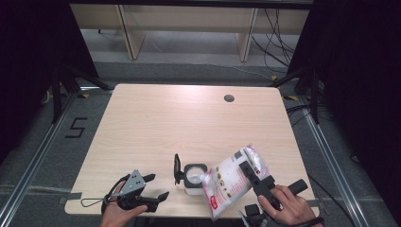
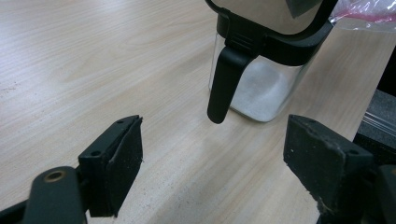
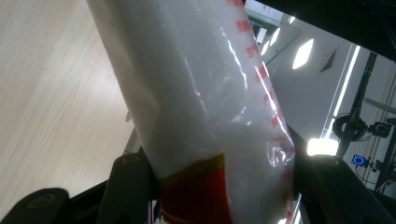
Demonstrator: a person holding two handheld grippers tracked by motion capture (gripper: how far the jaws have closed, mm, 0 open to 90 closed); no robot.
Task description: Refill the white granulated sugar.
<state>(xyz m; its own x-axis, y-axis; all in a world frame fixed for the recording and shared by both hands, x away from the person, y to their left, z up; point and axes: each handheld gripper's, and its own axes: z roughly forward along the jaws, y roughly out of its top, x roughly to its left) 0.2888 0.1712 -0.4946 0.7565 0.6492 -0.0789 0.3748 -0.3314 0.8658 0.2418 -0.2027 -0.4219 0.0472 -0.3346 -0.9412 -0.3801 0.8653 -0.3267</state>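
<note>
The right gripper (image 1: 249, 171) has its jaws clamped on a plastic bag (image 1: 231, 177) of white granules, held tilted above the near edge of the desk (image 1: 189, 118), its lower corner over the open mouth of a clear jar (image 1: 194, 178). The jar stands on the desk, part filled with white grains, its black hinged lid (image 1: 177, 168) raised on the left. The left gripper (image 1: 153, 188) rests nearby, jaws apart and holding nothing, facing the jar. A grommet hole (image 1: 229, 98) lies far off.

A light wooden table (image 1: 189, 118) with a round cable hole (image 1: 229, 98) stands before shelving (image 1: 189, 21).
</note>
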